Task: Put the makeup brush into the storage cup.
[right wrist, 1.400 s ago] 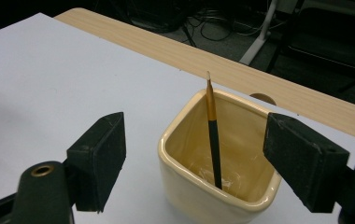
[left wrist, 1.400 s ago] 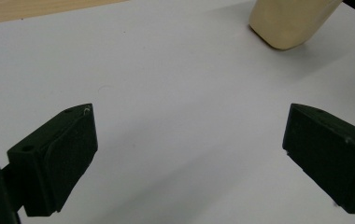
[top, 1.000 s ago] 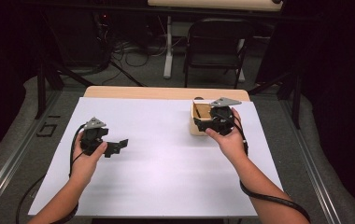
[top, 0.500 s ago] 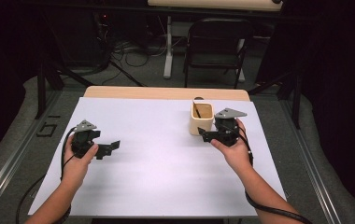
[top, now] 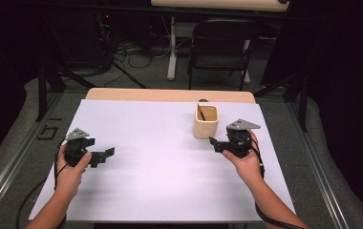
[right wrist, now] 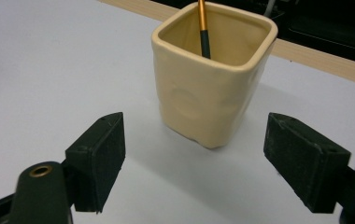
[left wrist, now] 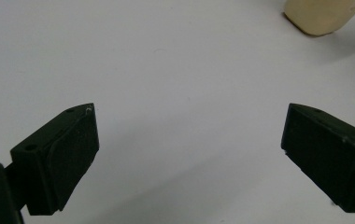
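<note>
Two matte black grippers sit low in your hands over the smooth white table sheet (top: 160,162), the left gripper (top: 104,153) gaping on nothing, the right gripper (right wrist: 194,154) spread wide just short of the cup (right wrist: 213,79). That glossy cream ceramic cup, square with rounded corners, holds a slim gold-and-black stick (right wrist: 203,28) leaning inside.
</note>
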A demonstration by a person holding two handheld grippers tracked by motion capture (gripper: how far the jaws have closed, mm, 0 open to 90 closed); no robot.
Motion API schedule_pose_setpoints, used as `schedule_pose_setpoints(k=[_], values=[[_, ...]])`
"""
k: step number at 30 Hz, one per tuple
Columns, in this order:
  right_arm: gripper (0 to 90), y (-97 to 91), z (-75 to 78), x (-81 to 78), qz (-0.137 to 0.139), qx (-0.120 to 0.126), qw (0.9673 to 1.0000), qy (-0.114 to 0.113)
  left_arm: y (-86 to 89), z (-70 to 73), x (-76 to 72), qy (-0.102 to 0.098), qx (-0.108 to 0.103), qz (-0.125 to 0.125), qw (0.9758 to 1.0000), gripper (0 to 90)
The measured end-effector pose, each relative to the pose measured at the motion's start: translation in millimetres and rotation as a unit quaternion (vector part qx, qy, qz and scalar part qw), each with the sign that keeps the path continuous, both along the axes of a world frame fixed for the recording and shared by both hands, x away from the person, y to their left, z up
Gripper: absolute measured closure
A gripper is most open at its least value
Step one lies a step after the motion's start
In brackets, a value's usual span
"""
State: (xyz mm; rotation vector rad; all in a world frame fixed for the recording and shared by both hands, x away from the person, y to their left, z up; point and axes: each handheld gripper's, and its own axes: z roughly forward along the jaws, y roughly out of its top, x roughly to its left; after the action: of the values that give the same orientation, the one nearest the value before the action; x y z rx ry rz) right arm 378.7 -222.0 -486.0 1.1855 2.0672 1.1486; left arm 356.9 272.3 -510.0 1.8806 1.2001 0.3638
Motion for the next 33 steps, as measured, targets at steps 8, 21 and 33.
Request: schedule_pose_setpoints(k=[8,21,33], values=[[21.5,-0.7,-13.9,-12.9,0.004,0.005,0.9999,0.009,2.0,-7.1,-8.3,0.001,0.005,-0.004,1.0000,4.6],[21.6,-2.5,-40.2,-26.0,-0.065,0.005,0.9955,0.069,4.1,-19.9,-17.8,0.022,0.021,0.005,0.9995,4.7],[21.6,2.3,-51.8,-40.8,-0.104,-0.005,0.9913,0.081,6.1,-24.8,-26.8,0.033,0.019,0.022,0.9990,4.6]])
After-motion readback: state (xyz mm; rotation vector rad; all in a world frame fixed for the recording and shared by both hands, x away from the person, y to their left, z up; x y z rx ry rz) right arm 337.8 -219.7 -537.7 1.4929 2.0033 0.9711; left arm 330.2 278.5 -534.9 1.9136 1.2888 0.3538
